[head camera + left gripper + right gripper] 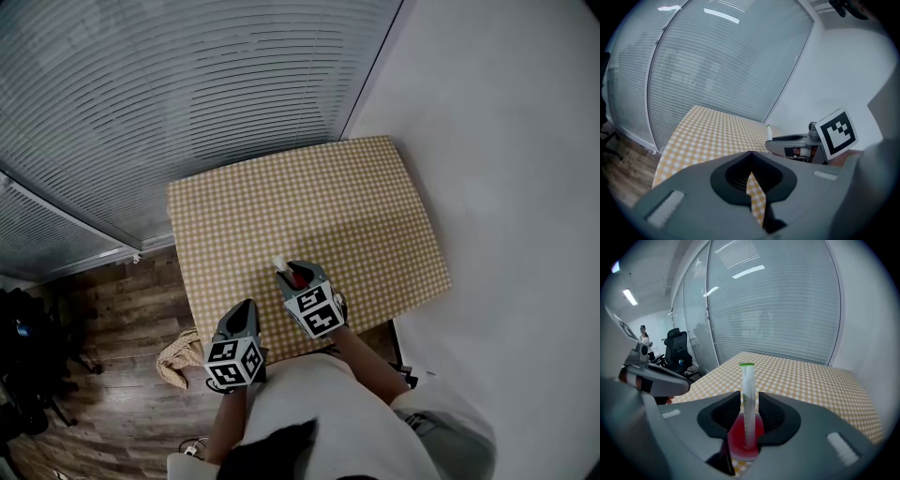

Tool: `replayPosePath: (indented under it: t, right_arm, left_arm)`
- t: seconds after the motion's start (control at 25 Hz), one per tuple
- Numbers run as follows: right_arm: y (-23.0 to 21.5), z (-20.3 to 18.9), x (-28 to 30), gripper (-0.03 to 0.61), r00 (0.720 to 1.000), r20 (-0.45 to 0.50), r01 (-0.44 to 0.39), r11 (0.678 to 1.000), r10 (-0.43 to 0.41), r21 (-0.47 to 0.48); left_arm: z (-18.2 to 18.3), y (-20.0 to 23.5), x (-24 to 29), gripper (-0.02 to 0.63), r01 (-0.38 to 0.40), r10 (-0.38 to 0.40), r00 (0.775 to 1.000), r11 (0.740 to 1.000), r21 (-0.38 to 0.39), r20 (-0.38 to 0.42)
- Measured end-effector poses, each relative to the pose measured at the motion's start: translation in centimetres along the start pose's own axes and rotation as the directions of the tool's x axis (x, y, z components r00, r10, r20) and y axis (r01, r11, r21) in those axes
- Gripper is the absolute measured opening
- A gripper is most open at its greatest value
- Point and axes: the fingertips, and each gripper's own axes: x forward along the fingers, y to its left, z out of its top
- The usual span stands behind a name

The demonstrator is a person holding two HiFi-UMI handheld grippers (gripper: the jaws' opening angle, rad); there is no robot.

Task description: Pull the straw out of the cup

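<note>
A white paper-wrapped straw [748, 394] with a green tip stands upright in a small red cup [740, 439] on the yellow checked table [309, 206]. My right gripper [749, 397] is over the cup with a jaw on each side of the straw; a thin gap still shows, so it is open. In the head view the straw [279, 264] pokes out just beyond the right gripper [298, 275] near the table's front edge. My left gripper [246, 309] hangs to the left at the front edge, and its jaw tips [750, 153] meet with nothing between them.
Glass walls with blinds [187, 84] run behind and left of the table; a white wall [506, 141] is on the right. A tan cloth bundle [178, 361] lies on the wood floor at the left. An office chair [677, 350] and a person [644, 336] are far off.
</note>
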Motion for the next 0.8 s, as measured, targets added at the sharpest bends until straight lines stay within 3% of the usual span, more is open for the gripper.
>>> replayPosePath:
  t: [0.36,0.8]
  right_arm:
    - [-0.08,-0.16,0.22,0.049,1.000,-0.013,0.020,1.000,-0.020,-0.007]
    - [-0.25,0.01,0.28,0.045,1.000,0.000,0.017,1.000,-0.017,-0.003]
  left_arm:
    - [-0.08,0.59,-0.36,0.014,-0.016,0.016,1.000,1.000,-0.012,0.007]
    - [-0.24,0.87,-0.41,0.014,-0.026,0.026,1.000,1.000,-0.007,0.003]
